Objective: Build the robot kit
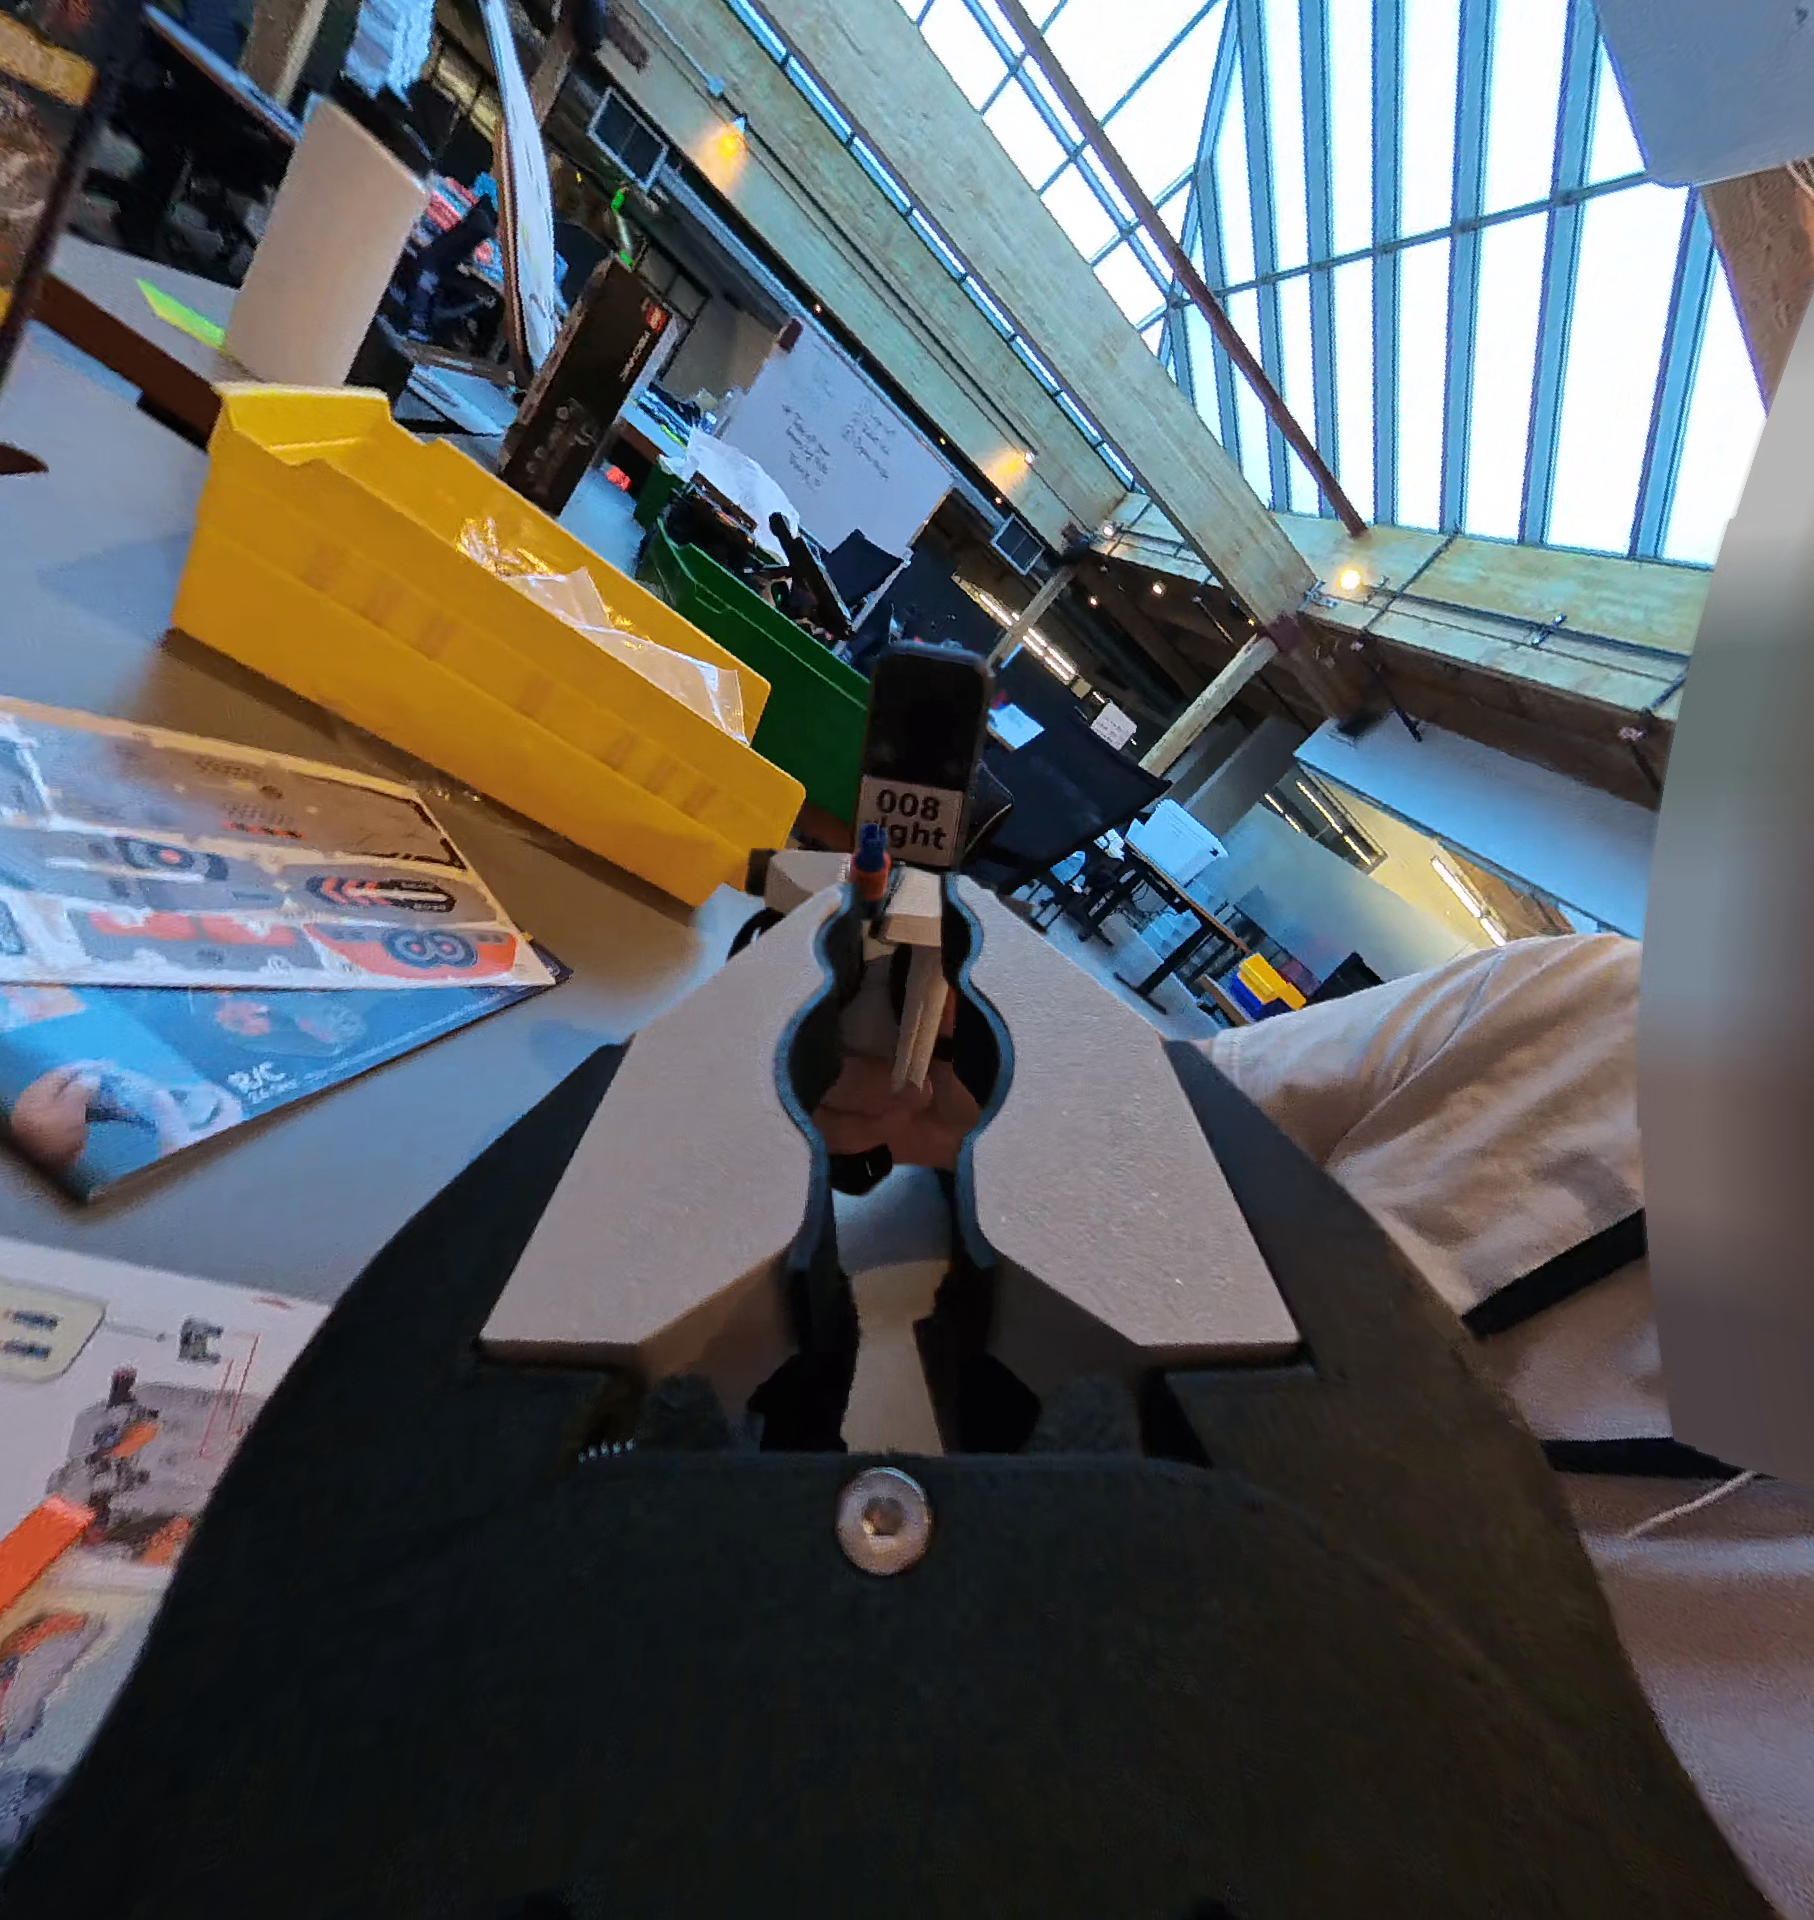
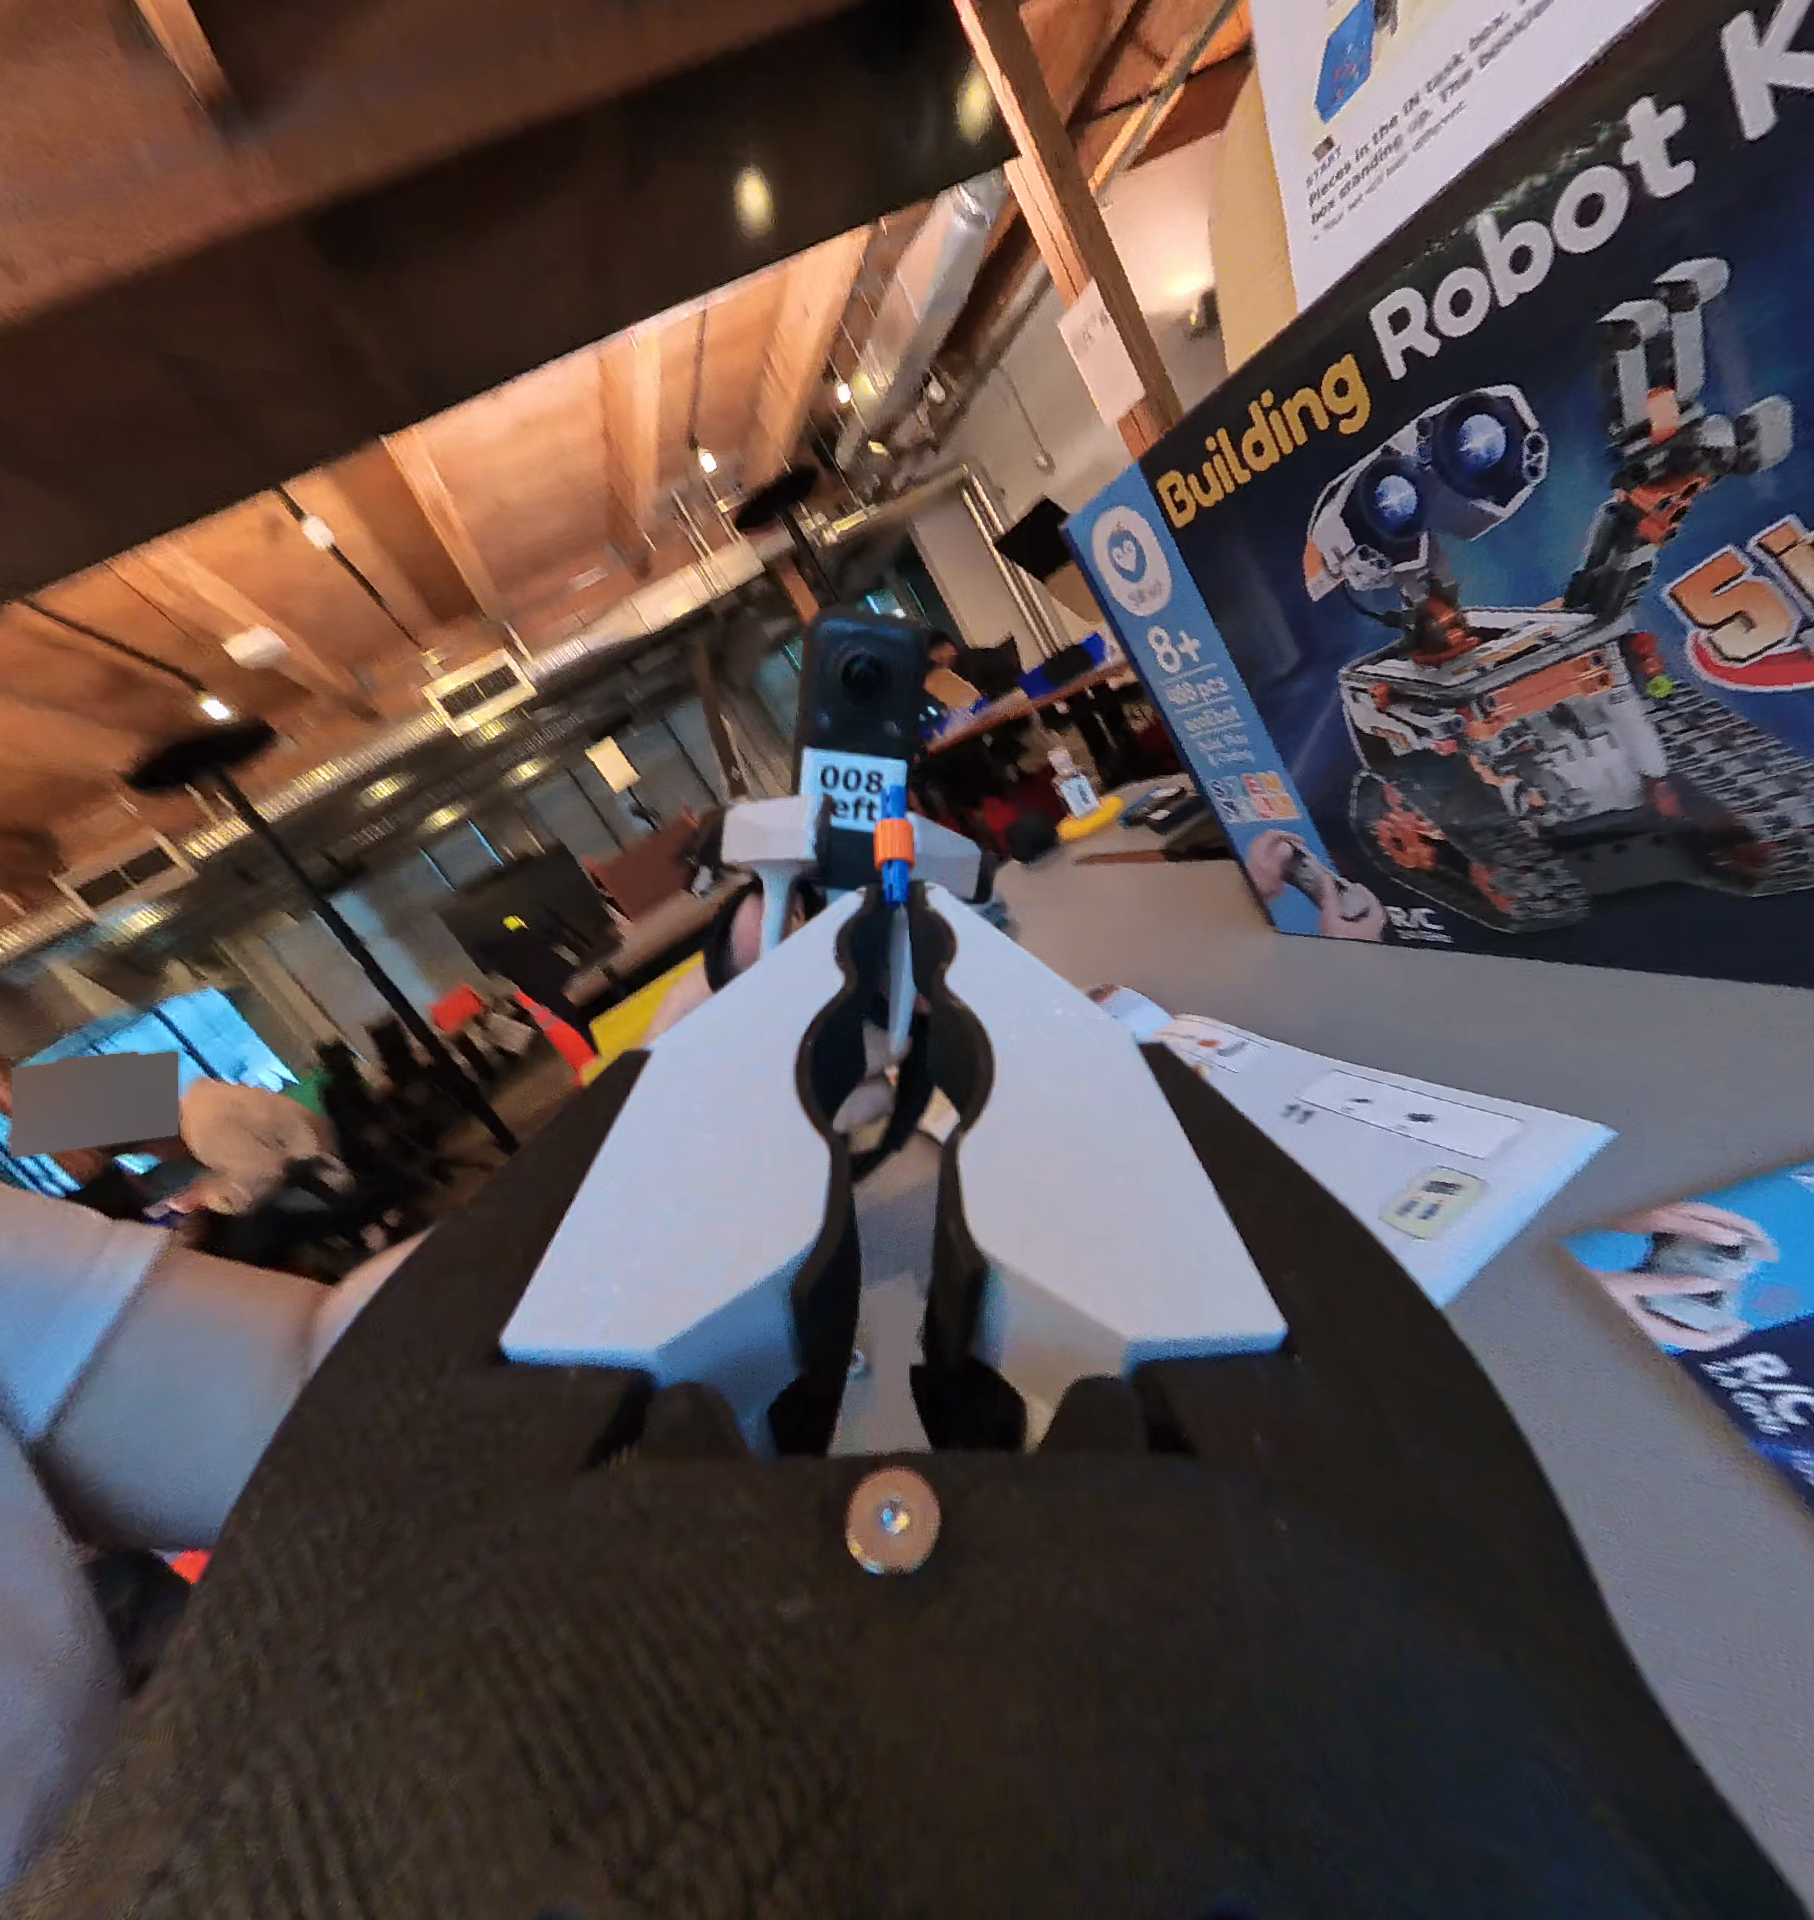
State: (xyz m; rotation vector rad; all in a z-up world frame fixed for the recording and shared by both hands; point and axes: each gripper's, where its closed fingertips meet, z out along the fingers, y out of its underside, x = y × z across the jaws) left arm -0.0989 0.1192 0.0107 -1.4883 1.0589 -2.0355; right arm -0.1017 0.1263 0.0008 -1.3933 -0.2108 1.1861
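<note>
A tiny orange and blue pin (image 1: 868,868) sits up in the air above the desk (image 1: 72,582), right where two noses meet. The left hand-held gripper (image 1: 887,894) and the right hand-held gripper (image 2: 887,904) are both pressed nearly together, and each seems to pinch the pin with just its tips. That is a small hold. I think the pin could slip out or twist if one side pulls or tilts, and it could roll off. Both point slightly upward, facing each other, tip to tip. On the desk nearby lie a picture booklet (image 1: 207,935), a yellow bin (image 1: 446,665) and a toy robot box (image 2: 1505,623).
</note>
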